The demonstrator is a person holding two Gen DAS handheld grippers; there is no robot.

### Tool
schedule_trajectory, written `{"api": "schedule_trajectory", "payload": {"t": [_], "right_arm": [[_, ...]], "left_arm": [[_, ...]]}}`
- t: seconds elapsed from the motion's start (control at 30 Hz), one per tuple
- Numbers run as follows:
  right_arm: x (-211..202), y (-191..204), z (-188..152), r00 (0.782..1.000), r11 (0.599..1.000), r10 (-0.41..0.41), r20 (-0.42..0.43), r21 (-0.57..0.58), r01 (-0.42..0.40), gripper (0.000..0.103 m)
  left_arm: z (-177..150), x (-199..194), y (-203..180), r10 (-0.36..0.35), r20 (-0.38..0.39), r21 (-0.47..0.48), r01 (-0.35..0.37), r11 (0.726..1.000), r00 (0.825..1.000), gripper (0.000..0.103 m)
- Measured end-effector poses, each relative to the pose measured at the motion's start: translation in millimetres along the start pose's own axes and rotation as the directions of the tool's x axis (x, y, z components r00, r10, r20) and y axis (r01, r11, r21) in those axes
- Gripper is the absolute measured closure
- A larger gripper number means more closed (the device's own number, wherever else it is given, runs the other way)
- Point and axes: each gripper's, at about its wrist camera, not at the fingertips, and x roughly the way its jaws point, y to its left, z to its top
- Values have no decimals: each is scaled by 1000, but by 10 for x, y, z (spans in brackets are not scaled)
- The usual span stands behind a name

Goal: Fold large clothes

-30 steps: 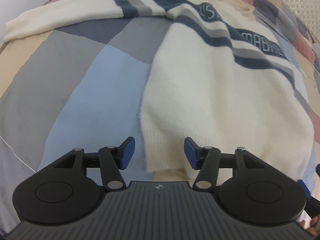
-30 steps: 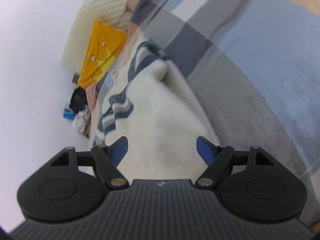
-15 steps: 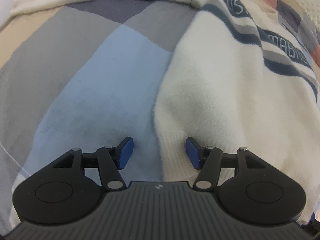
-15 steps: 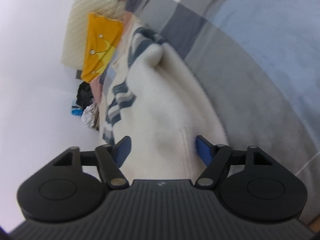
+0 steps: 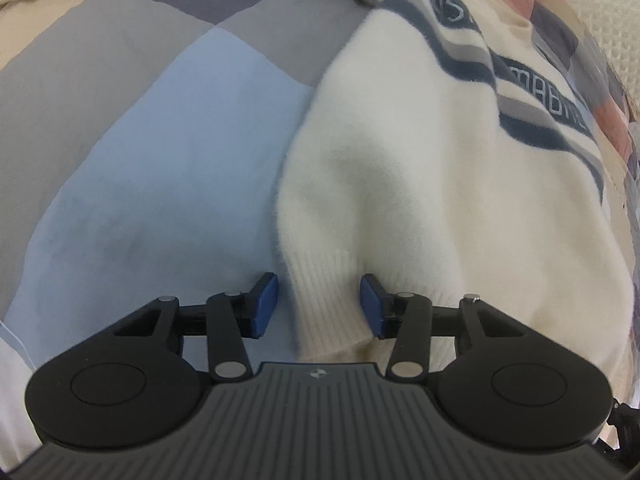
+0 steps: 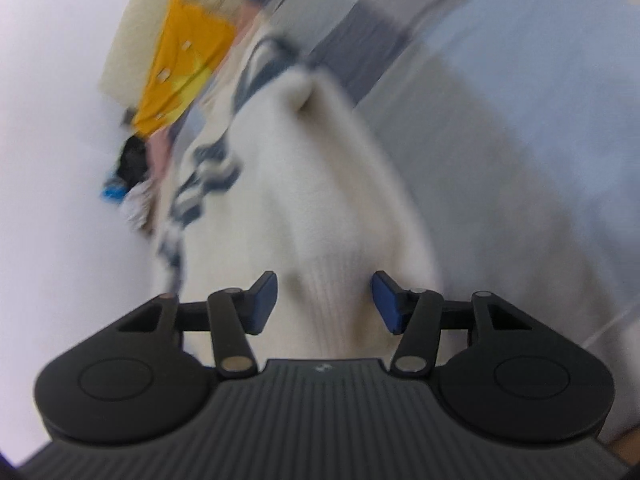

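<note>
Both grippers, left (image 5: 318,306) and right (image 6: 324,304), have advanced, jaws apart, straddling the sweater (image 5: 420,184) hem, seemingly about to pinch.

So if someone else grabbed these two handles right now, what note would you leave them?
Left gripper: open, jaws either side of the ribbed hem at one bottom corner of the sweater, not clamped.
Right gripper: open, straddling the hem at the other corner; that view is blurred.
The sweater lies spread on the bedspread, one sleeve stretched out at the far side.
Done: both grippers lined up on the hem.
Left: close both, probably lift the hem toward the collar, then fold in the sleeves.
</note>
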Motion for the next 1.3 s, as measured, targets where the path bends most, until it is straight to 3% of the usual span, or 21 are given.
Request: {"api": "schedule_trajectory", "payload": {"t": [0.07, 0.13, 0.27, 0.3, 0.33, 0.37, 0.5, 0.83, 1.03, 1.2, 1.3], "right_arm": [[-38, -77, 32, 999, 999, -30, 25, 27, 29, 45], [8, -155, 34, 1000, 997, 27, -12, 75, -26, 45], [66, 46, -32, 995, 995, 96, -35, -14, -97, 47], [77, 101, -52, 993, 993, 109, -43, -43, -111, 59], [90, 139, -69, 993, 992, 109, -49, -64, -112, 68], [102, 162, -84, 994, 991, 98, -49, -83, -101, 84], [64, 197, -98, 994, 988, 106, -29, -111, -108, 91], [-478, 434, -224, 982, 954, 188, -20, -232, -188, 94], [-827, 738, -369, 975, 903, 211, -69, -369, -222, 94], [-967, 907, -575, 976, 862, 166, -139, -461, -213, 94], [-779, 859, -711, 974, 875, 86, -209, -451, -174, 94]], "left_arm": [[-5, 11, 16, -12, -2, -21, 12, 1000, 1000, 51], [1, 21, 0, -11, 0, -11, 11, 1000, 1000, 53], [14, 12, -8, -5, 18, 7, 5, 1000, 1000, 82], [18, -1, 0, -9, 26, 9, 8, 1000, 1000, 90], [21, -24, 5, -13, 34, 10, 13, 1000, 999, 92], [27, -47, 17, -19, 42, 10, 19, 1000, 999, 94], [77, -258, 107, -74, 77, -16, 75, 997, 994, 96], [228, -1381, 527, -165, 226, -18, 174, 985, 960, 98], [174, -1845, 825, -205, 262, -28, 220, 975, 943, 98], [41, -1995, 1055, -174, 250, -12, 183, 983, 952, 98], [-7, -1809, 1144, -110, 205, -12, 115, 993, 972, 98]]}}
